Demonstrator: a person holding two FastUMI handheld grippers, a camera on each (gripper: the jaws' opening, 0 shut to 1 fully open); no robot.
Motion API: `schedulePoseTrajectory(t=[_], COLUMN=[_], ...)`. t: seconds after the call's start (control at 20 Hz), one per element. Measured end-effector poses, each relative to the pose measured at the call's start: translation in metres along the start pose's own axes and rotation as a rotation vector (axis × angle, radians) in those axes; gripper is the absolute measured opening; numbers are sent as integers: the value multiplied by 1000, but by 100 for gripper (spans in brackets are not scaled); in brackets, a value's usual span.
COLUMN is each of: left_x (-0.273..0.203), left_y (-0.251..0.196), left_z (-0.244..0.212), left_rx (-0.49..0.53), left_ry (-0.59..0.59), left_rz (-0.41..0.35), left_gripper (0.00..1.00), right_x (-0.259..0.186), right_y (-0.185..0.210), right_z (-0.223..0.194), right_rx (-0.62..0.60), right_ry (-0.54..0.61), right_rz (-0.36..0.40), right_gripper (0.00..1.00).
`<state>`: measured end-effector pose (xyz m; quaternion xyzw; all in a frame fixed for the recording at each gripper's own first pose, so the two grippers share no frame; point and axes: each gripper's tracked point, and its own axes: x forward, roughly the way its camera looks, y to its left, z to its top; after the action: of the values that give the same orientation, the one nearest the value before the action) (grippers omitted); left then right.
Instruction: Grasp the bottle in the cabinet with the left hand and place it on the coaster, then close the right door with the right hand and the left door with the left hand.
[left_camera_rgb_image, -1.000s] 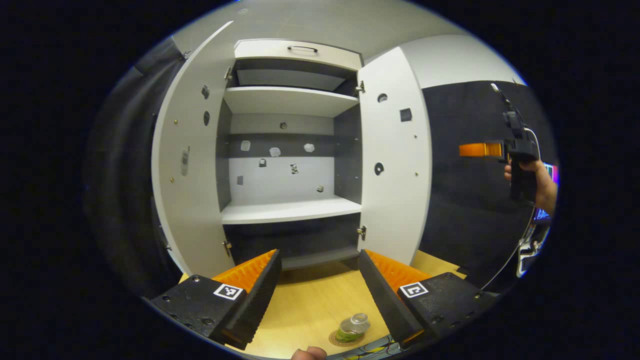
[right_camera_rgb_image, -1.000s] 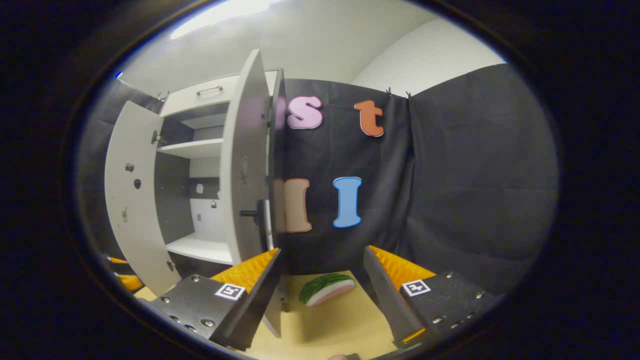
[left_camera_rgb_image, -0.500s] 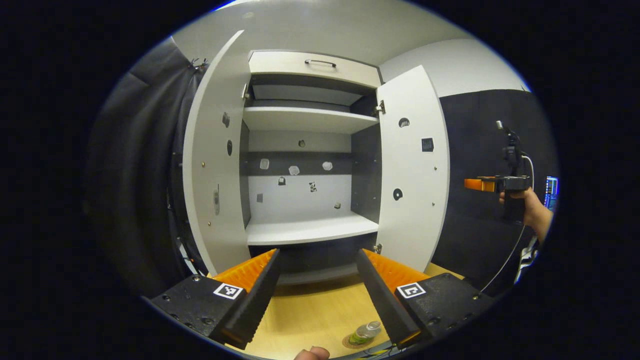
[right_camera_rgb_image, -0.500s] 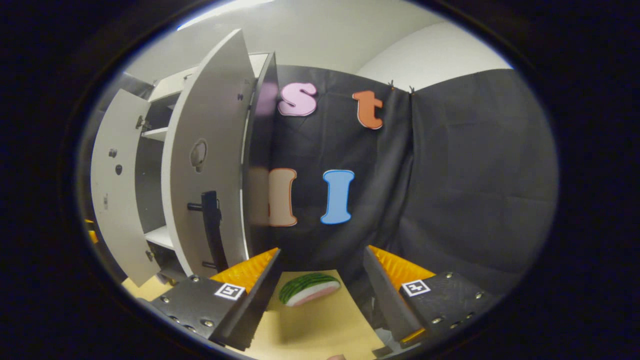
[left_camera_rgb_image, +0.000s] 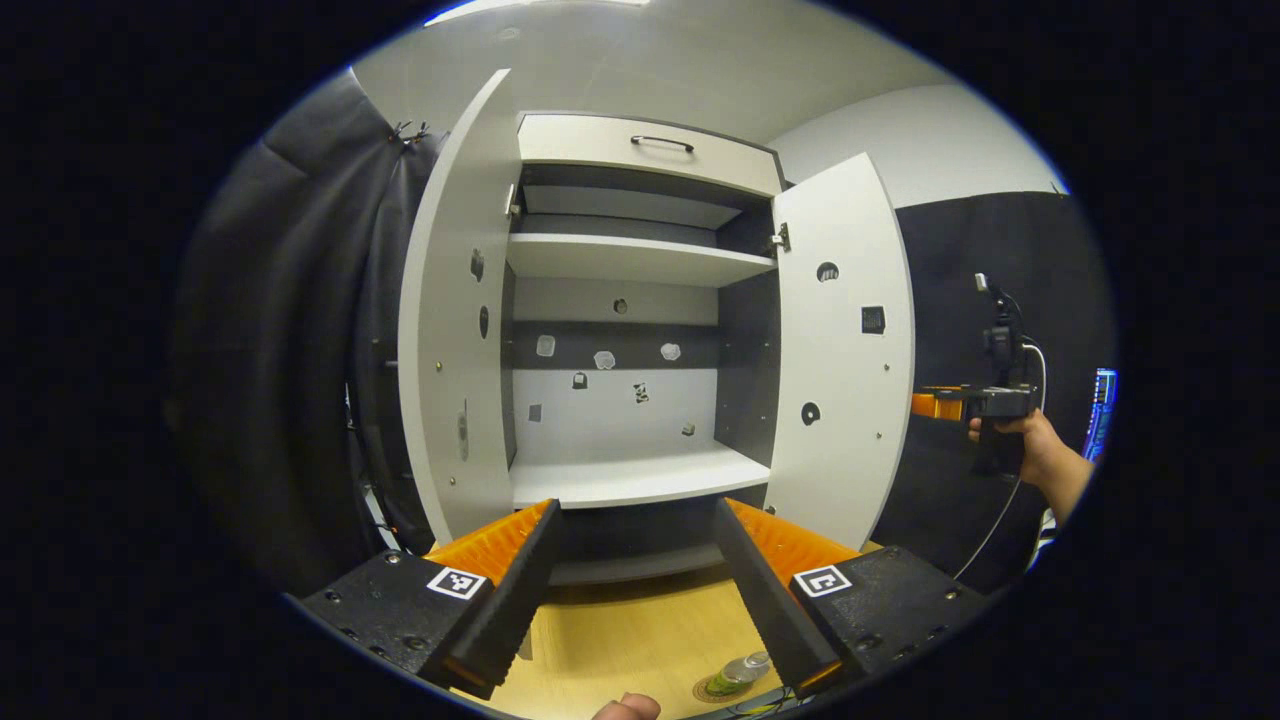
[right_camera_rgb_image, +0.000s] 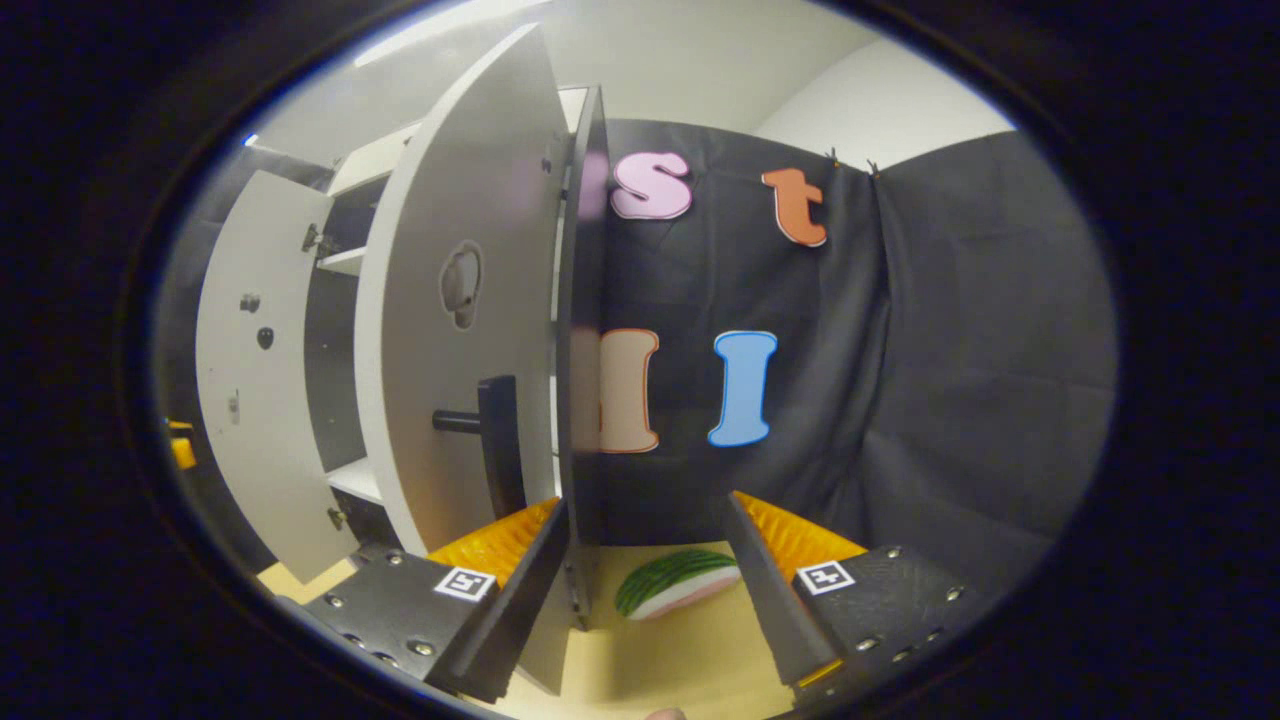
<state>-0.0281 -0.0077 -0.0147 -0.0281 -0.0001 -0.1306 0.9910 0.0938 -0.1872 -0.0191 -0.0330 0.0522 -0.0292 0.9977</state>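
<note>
Now bottle (left_camera_rgb_image: 742, 672) sits on coaster (left_camera_rgb_image: 716, 689); L tool (left_camera_rgb_image: 632, 590) & R tool (right_camera_rgb_image: 652, 590) both wide, nothing held

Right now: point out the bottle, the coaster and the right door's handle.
bottle (left_camera_rgb_image: 742, 671), left gripper view, on its side wall.
coaster (left_camera_rgb_image: 705, 689), left gripper view, on its left rim.
right door's handle (right_camera_rgb_image: 498, 440), right gripper view, mid-bar.

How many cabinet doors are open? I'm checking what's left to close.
2: the left door and the right door, both swung out from the cabinet.
</note>
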Motion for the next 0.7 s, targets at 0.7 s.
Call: schedulePoseTrajectory(t=[0.7], left_x=[-16], left_y=[54], left_z=[52], left_rx=[5], left_ry=[-88], left_rz=[109], left_gripper=[95], right_x=[-6], right_y=[87], right_z=[3], right_rx=[-22], right_ry=[0], right_rz=[98], right_gripper=[91])
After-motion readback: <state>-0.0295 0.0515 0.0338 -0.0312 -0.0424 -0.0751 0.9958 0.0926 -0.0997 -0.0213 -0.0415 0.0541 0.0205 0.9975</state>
